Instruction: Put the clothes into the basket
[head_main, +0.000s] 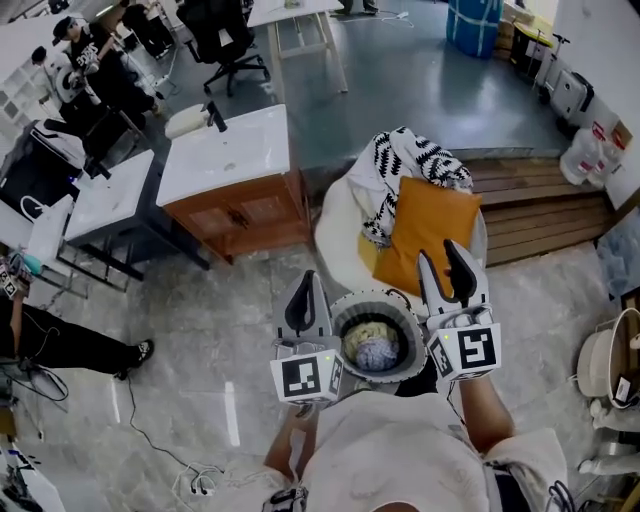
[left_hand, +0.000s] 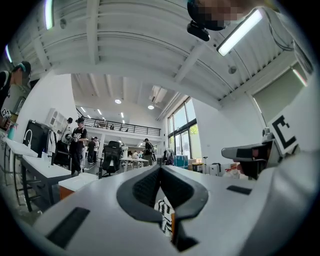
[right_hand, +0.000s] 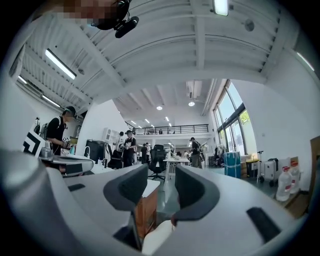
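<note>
Wooden cabinet (head_main: 240, 215) with a white basin top (head_main: 225, 150) stands at the far left of my head view, on pale marbled floor (head_main: 200, 340), with a white cable (head_main: 195, 485) trailing near the bottom edge. Moving right, the left hand-held gripper (head_main: 308, 285) is raised in front of me, clenched: in its own view (left_hand: 160, 170) the two dark pads meet at the tips with nothing caught between them, and only a sliver of patterned cloth (left_hand: 162, 212) shows far beyond through the gap lower down. Just right of it, between the two tools and directly below me, sits the round ribbed basket (head_main: 345, 310), with a pale yellowish and bluish bundle (head_main: 372, 345) lying inside. The right hand-held gripper (head_main: 438, 258) is just beside the basket's right rim, released: its own view (right_hand: 161, 175) shows the jaws well apart and empty, framing the wooden cabinet (right_hand: 147, 210) in the distance. Beyond the basket, a white rounded seat (head_main: 335, 235) carries the clothes: a black-and-white zigzag garment (head_main: 410, 160) heaped on top, and an orange piece of fabric (head_main: 425, 235) lying over its lower edge, nearest the right tool's tips, though I cannot tell whether they touch. Further right, a wooden slatted platform (head_main: 540, 205) runs behind the seat.
</note>
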